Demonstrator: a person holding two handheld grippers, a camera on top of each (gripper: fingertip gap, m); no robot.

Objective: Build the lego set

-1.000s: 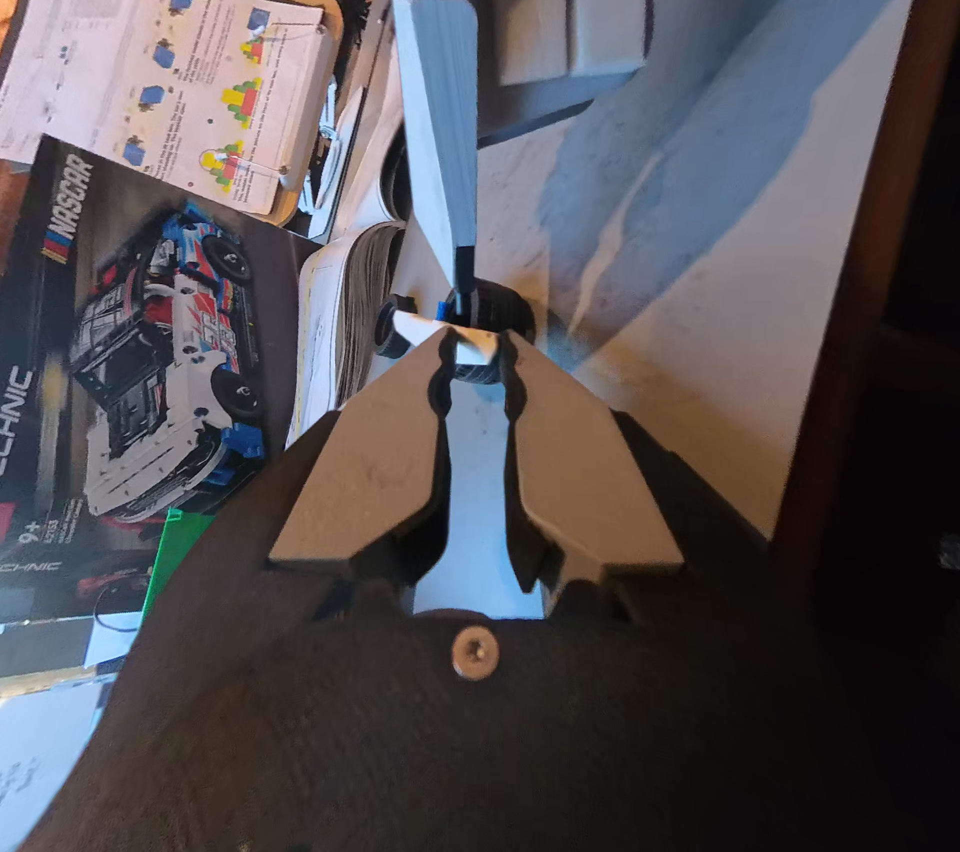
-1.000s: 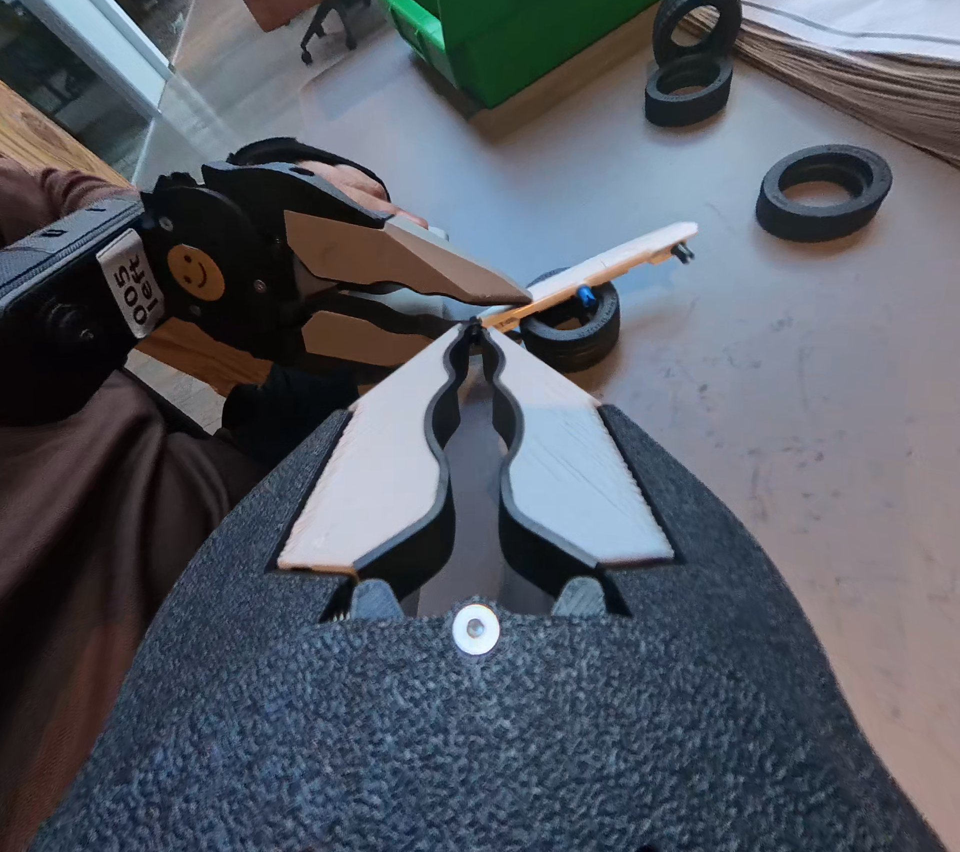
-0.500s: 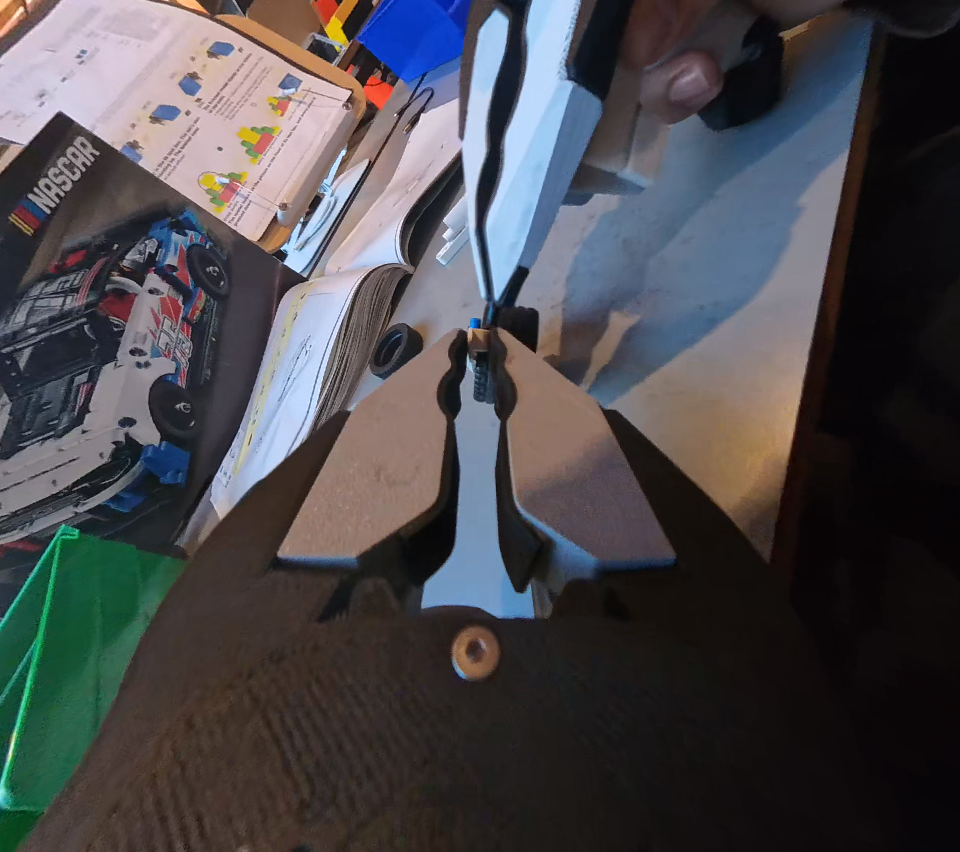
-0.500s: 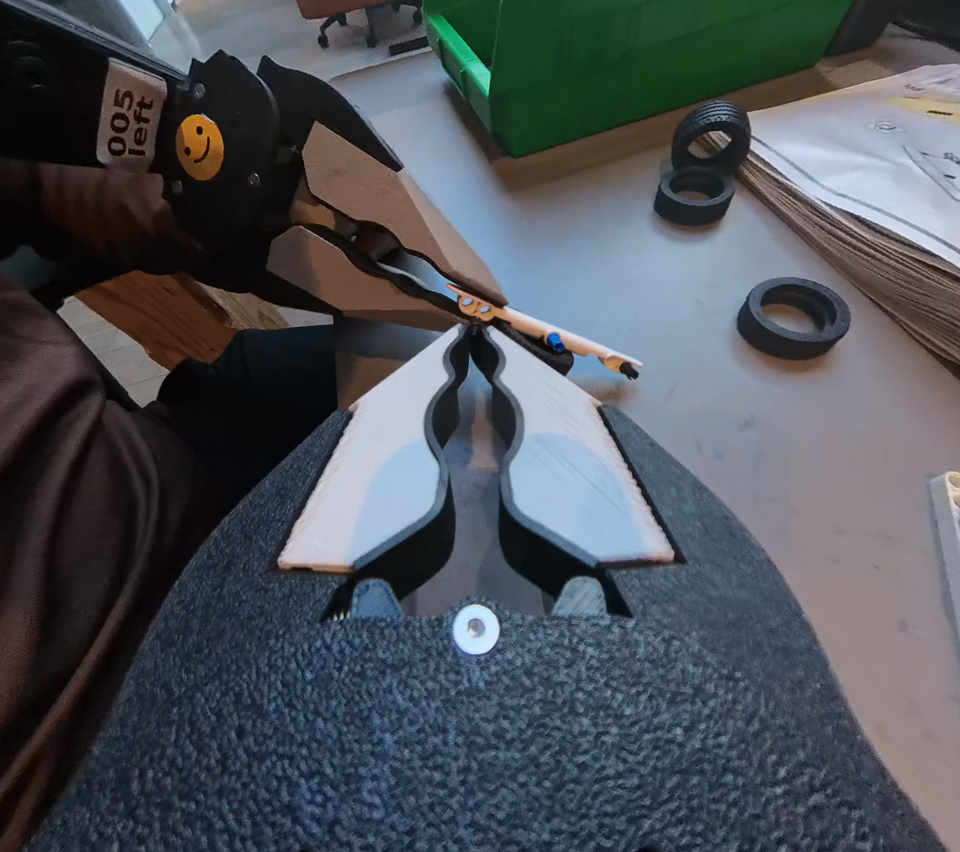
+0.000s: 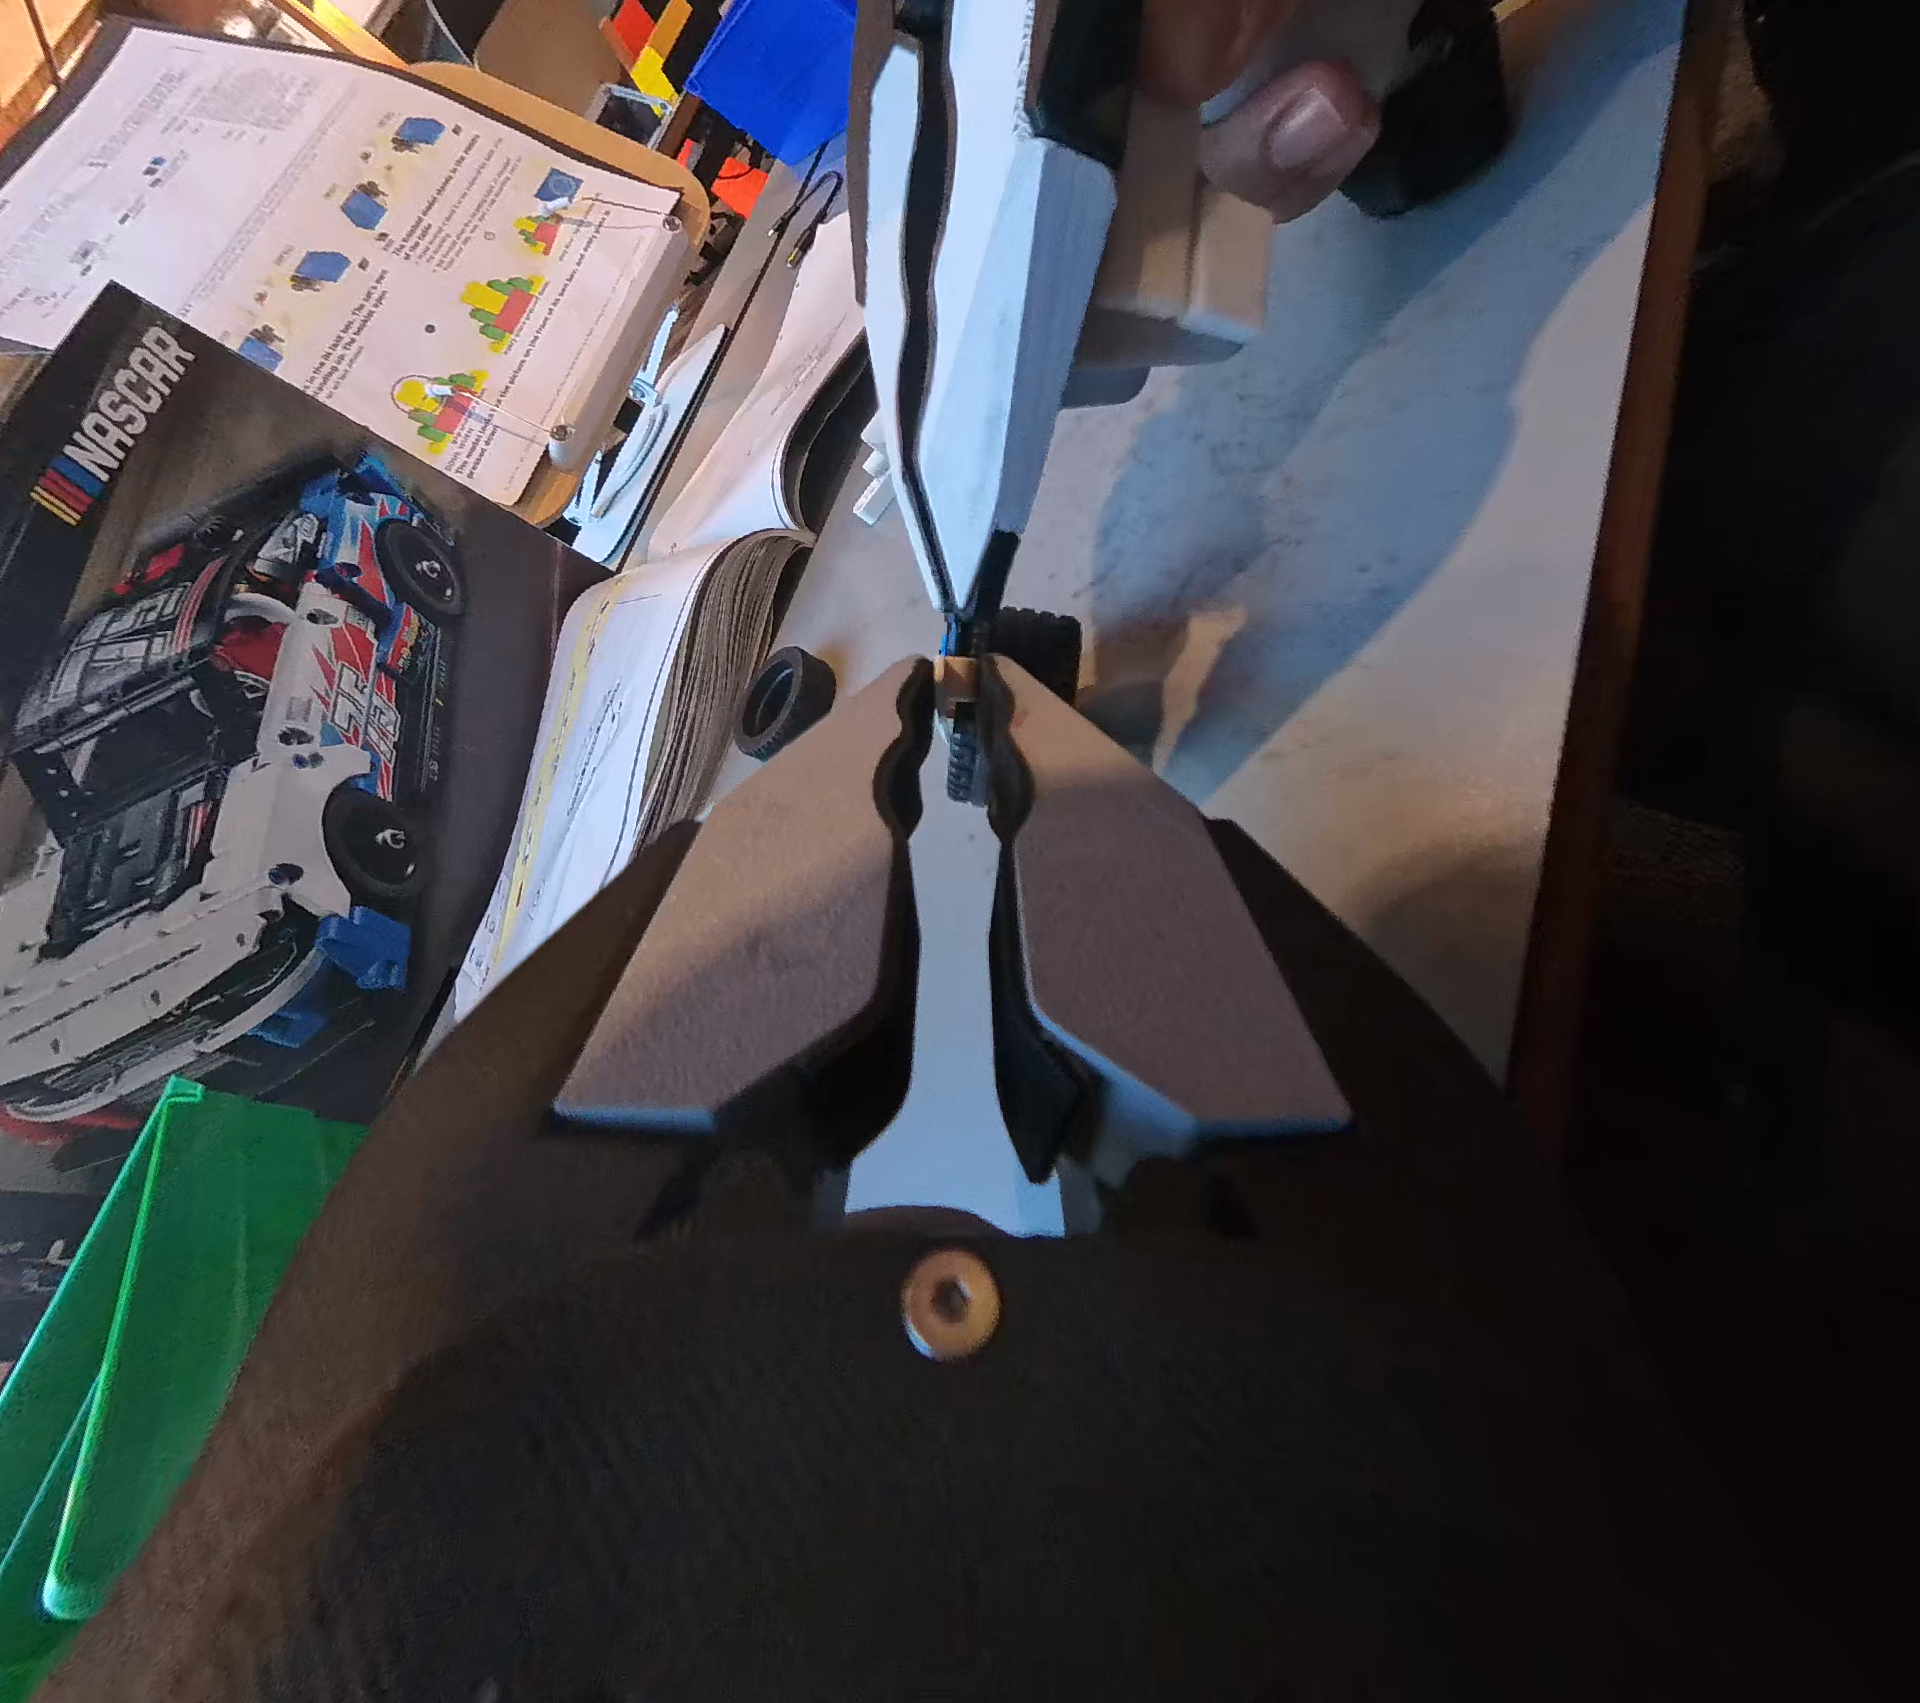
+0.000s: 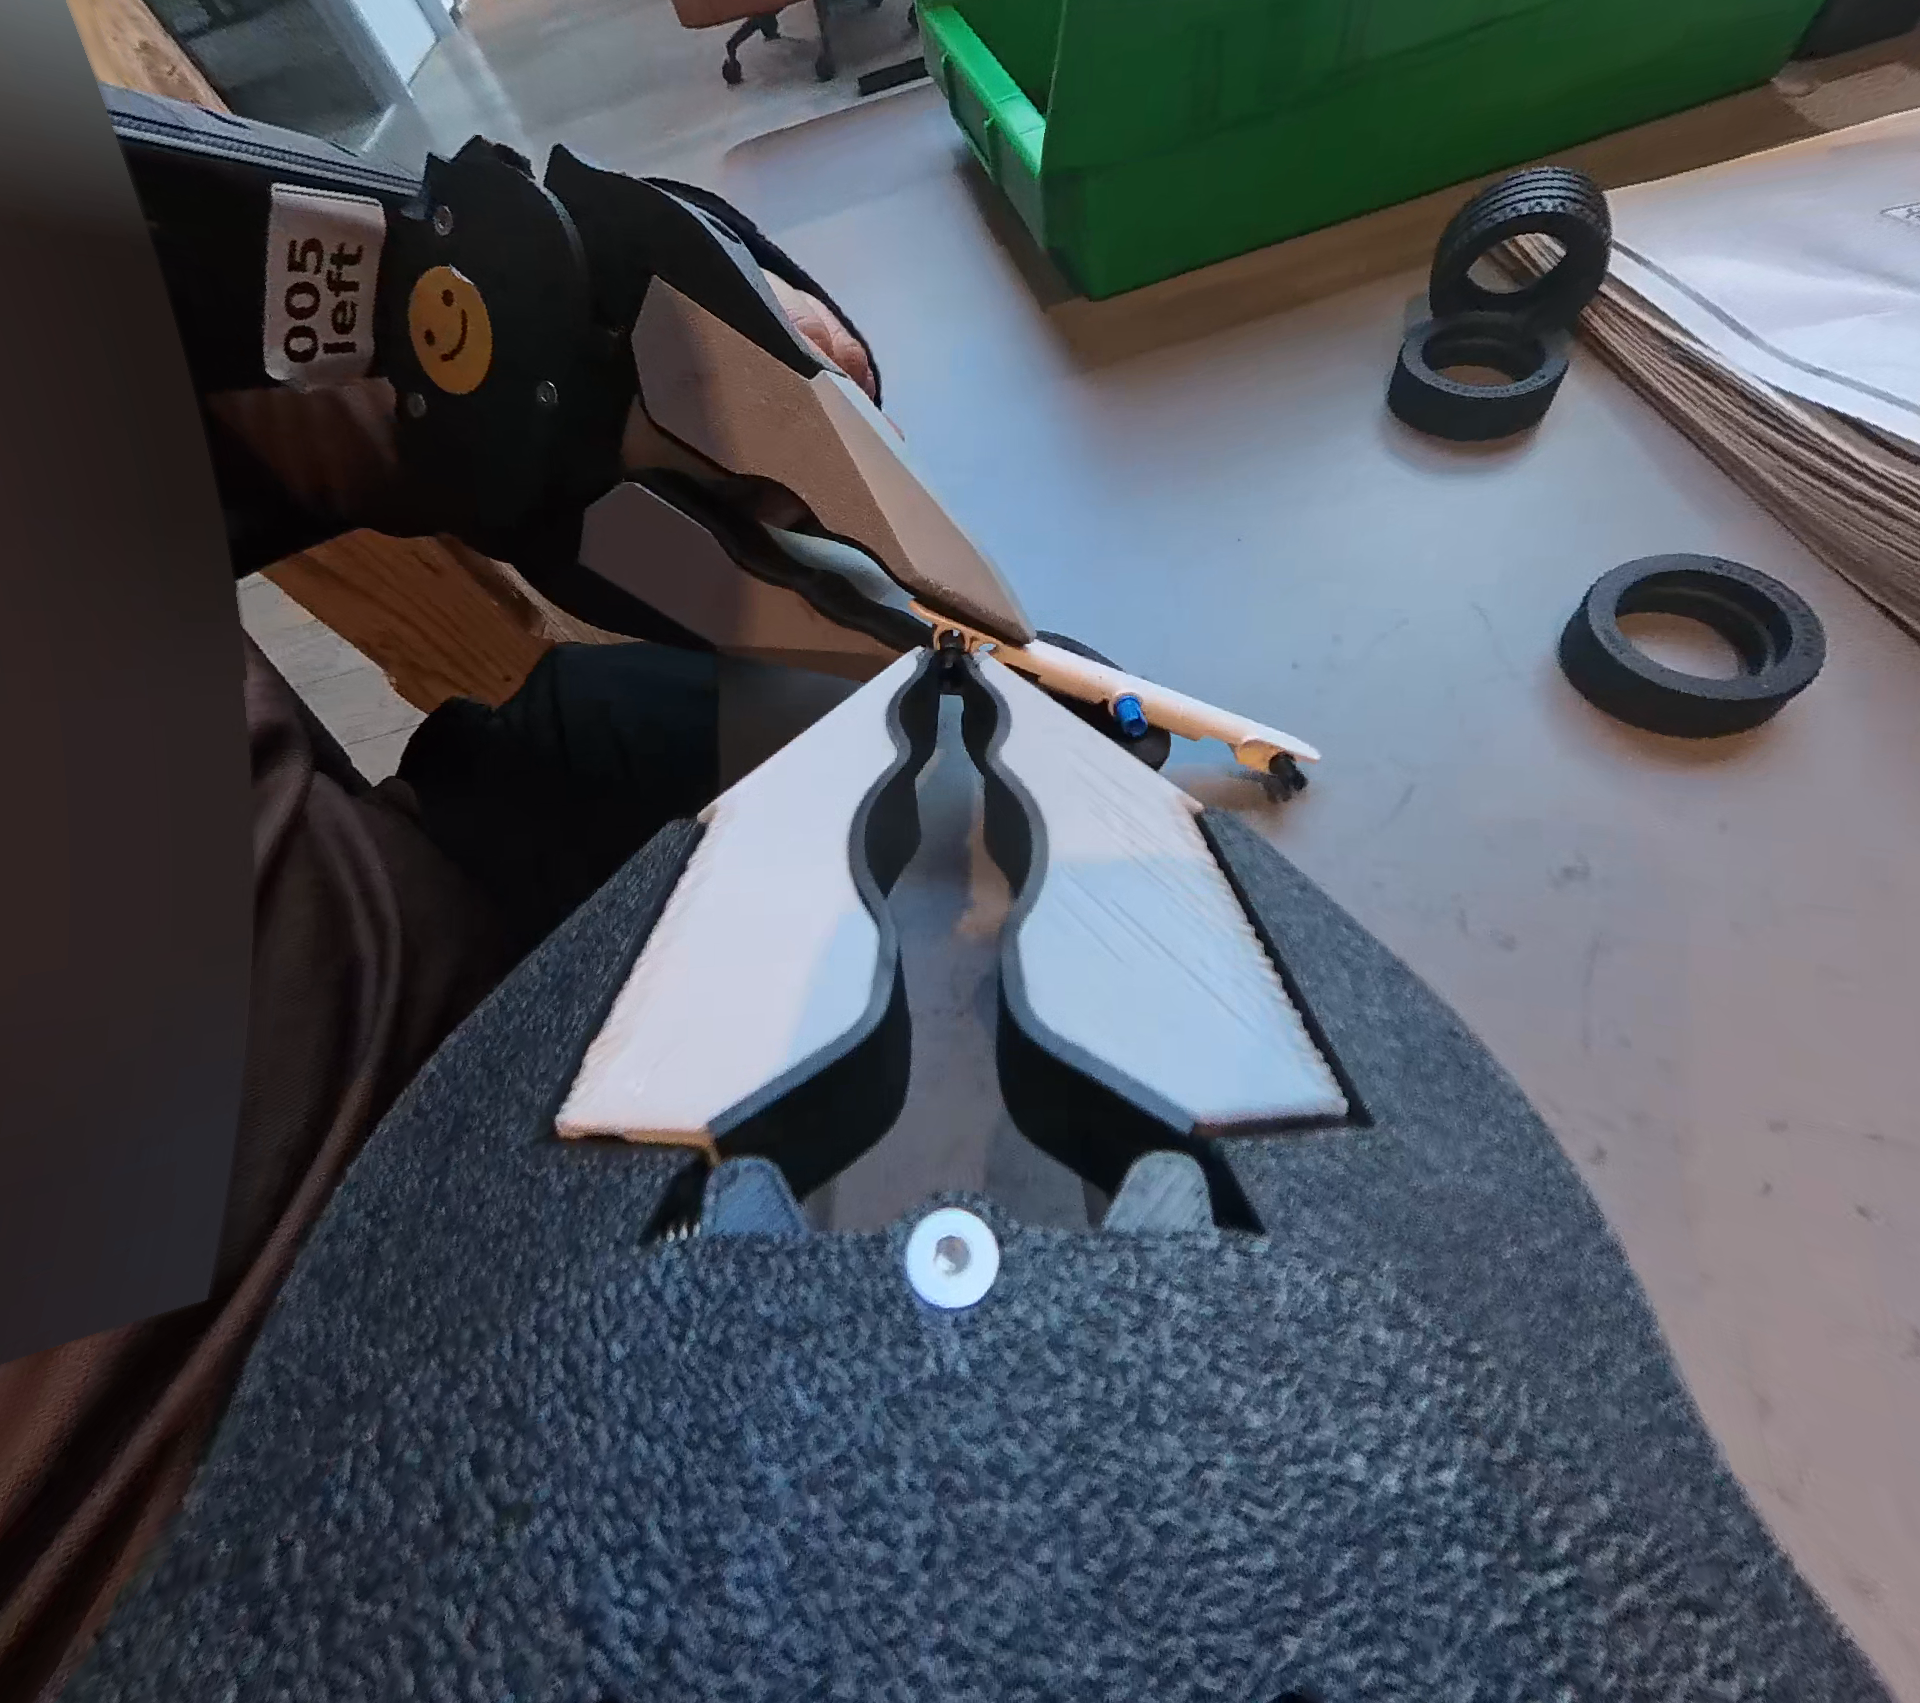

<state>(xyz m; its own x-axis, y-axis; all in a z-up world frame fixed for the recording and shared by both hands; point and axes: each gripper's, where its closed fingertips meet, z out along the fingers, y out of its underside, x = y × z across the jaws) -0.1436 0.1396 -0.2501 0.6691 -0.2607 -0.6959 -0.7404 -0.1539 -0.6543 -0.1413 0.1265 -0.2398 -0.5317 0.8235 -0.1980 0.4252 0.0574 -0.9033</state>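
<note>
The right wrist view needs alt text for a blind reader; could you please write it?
The left gripper holds a long white lego beam above a grey table, and the right gripper pinches a small black pin at its near end. Three black rubber tyres and a green plastic bin lie beyond.

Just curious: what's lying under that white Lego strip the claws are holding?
Under the white strip a black tyre sits on the grey table, mostly hidden by the strip and the right claw. Whether they touch is unclear.
</note>
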